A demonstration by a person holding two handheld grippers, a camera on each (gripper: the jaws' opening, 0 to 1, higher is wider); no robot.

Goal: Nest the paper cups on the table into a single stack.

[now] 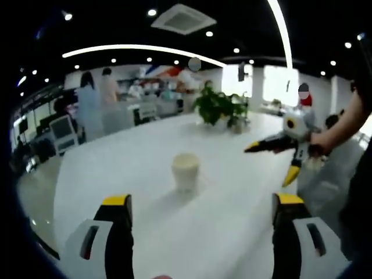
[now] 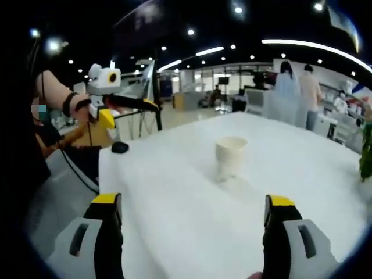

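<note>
A cream paper cup (image 1: pixel 186 171) stands upright near the middle of the white table (image 1: pixel 116 168), with nothing touching it. My left gripper (image 1: pixel 202 200) is open, and the cup sits a short way beyond the gap between its jaws. The right gripper (image 1: pixel 271 163) comes in from the right, held in a hand, with its yellow-tipped jaws spread. In the right gripper view the same cup (image 2: pixel 231 156) stands ahead and slightly right of centre on the table (image 2: pixel 163 192). My right gripper (image 2: pixel 193 200) is open and holds nothing. The left gripper (image 2: pixel 130 113) hovers open at the upper left.
A potted green plant (image 1: pixel 221 107) stands at the table's far end and also shows as plant leaves (image 2: pixel 366 151) at the right edge. A small black object (image 2: pixel 120 147) lies at the table's corner. People (image 1: pixel 96 102) stand beyond the table among desks and chairs.
</note>
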